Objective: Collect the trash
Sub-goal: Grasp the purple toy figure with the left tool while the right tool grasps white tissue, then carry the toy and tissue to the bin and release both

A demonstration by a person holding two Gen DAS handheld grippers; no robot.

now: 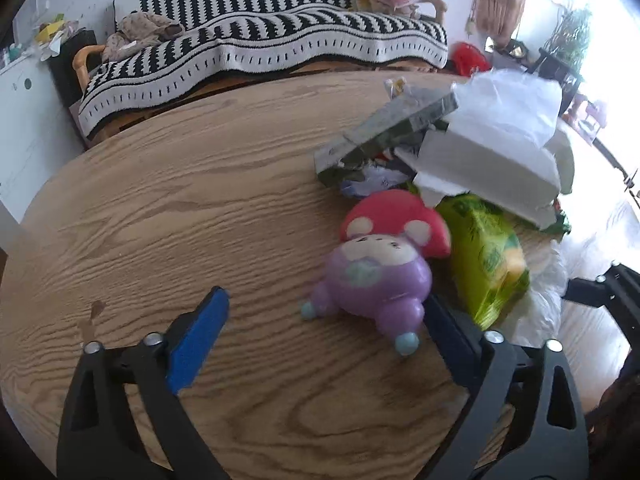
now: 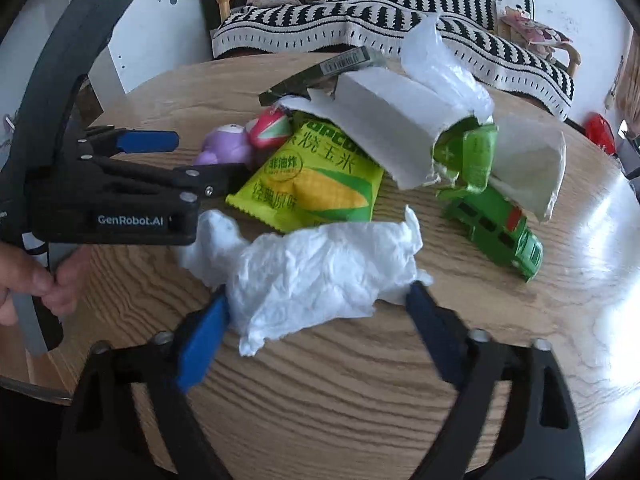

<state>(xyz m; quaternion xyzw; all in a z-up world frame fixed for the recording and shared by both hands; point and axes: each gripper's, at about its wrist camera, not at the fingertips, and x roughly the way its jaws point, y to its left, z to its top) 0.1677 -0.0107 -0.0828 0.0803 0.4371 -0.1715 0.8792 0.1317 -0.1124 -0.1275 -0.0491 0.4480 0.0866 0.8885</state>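
Seen over a round wood-grain surface heaped with litter: right gripper spread wide, blue fingers flanking a crumpled white tissue at 12 o'clock, pads close at either edge but not clamped. Just beyond the tissue, a yellow-green popcorn packet, its top edge hidden under a torn white carton. At 2 o'clock, a green toy bus, partly covered by white paper. At 10 o'clock, left gripper reaching in sideways, likewise spread. From the left wrist camera, left gripper released, a purple figurine with a red cap lying between its fingers, the right finger largely hidden behind the toy, contact hard to judge. Popcorn packet at 1 o'clock, blurred; dark flat box propped on the pile behind. Striped-blanket sofa at 12 o'clock beyond the surface.
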